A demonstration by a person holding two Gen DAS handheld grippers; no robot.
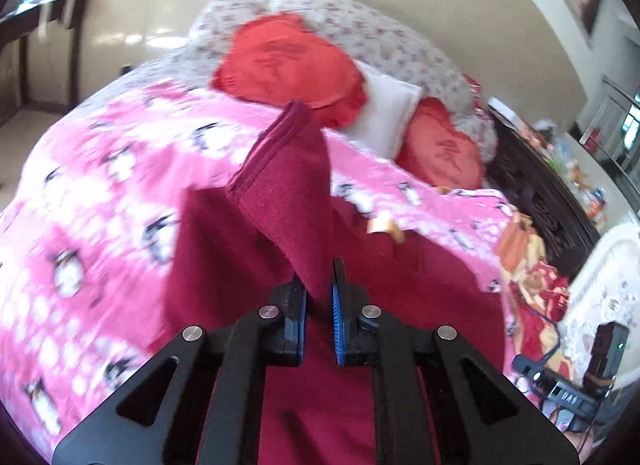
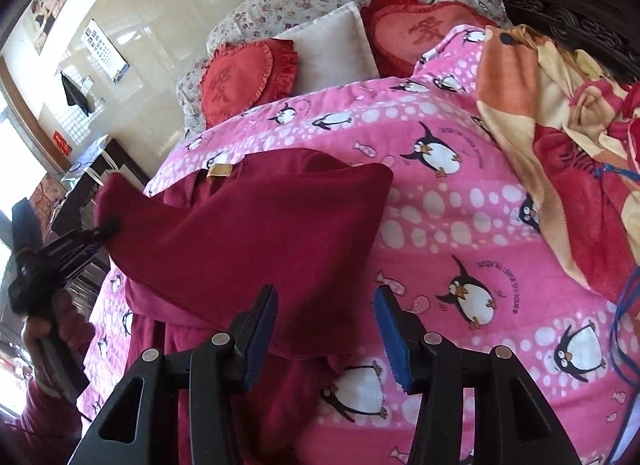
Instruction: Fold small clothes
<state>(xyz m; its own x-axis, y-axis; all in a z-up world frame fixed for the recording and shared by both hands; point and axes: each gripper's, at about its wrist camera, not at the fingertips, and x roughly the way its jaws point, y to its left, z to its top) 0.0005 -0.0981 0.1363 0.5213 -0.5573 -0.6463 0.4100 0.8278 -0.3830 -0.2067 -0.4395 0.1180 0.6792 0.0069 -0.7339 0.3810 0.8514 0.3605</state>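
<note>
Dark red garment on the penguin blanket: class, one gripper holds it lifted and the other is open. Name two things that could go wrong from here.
1. The left gripper pinches only a narrow bunch of the dark red garment; the cloth might slip out as it is pulled.
2. The right gripper hangs open over the garment's lower edge, right above the penguin blanket; closing there could catch the blanket too.
</note>
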